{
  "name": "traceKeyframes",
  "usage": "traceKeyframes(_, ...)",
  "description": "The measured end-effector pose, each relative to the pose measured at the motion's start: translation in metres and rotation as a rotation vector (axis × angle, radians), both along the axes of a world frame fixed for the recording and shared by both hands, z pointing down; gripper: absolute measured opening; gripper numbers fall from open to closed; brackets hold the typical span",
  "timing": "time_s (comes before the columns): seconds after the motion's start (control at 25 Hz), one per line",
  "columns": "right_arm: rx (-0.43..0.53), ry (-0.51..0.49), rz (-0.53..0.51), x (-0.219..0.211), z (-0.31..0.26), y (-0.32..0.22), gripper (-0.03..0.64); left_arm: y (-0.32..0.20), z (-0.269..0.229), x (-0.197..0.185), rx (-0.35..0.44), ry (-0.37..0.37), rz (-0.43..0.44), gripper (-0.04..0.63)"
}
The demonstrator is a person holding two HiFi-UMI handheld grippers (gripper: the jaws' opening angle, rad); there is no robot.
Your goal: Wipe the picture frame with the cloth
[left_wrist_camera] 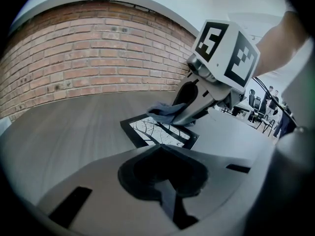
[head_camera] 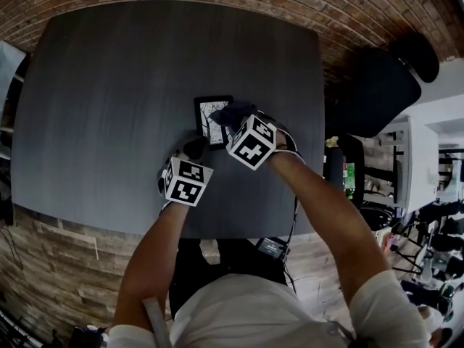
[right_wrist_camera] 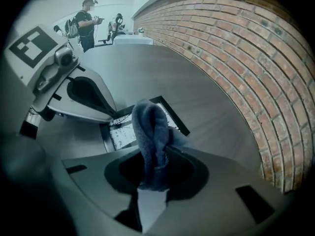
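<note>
A black picture frame (head_camera: 210,114) with a white tree print lies flat near the middle of the dark grey table (head_camera: 109,100). My right gripper (head_camera: 238,119) is shut on a folded blue-grey cloth (right_wrist_camera: 150,129). It holds the cloth (left_wrist_camera: 166,113) down on the frame's (left_wrist_camera: 158,133) far right part. My left gripper (head_camera: 193,149) is shut with nothing between its jaws. Its tips (right_wrist_camera: 114,118) rest at the frame's (right_wrist_camera: 123,134) near left corner. The cloth hides part of the print.
A brick wall (left_wrist_camera: 88,58) runs along the table's far side. A black chair (head_camera: 377,85) stands off the table's right edge. A person (right_wrist_camera: 87,23) stands far back by white tables. The table's near edge (head_camera: 239,234) is close to my body.
</note>
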State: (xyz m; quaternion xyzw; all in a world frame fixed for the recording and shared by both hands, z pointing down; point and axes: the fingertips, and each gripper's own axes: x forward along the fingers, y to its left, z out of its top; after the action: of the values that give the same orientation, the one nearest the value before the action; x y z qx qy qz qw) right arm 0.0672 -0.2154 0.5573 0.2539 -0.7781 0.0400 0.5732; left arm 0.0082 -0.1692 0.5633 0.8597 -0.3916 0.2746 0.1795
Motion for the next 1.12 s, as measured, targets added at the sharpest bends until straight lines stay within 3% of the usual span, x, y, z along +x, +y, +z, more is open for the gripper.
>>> traceKeyframes(0.28,-0.028,0.020,-0.001,0.011,0.006,0.017,0.103,0.000,0.001,0.000,-0.002,0.002,-0.021,0.008)
traceKeyframes(0.6,-0.002,0.137,-0.141,0.014,0.009,0.042,0.103,0.000,0.001,0.000,0.001,-0.004,-0.033,0.008)
traceKeyframes(0.84,-0.014,0.151,-0.171,0.014,0.008,0.059,0.103,-0.003,-0.001,0.000,0.016,0.002,-0.037,0.008)
traceKeyframes(1.12,-0.022,0.138,-0.192,0.016,0.008,0.081,0.103,-0.003,0.002,-0.001,-0.024,-0.002,-0.044,0.008)
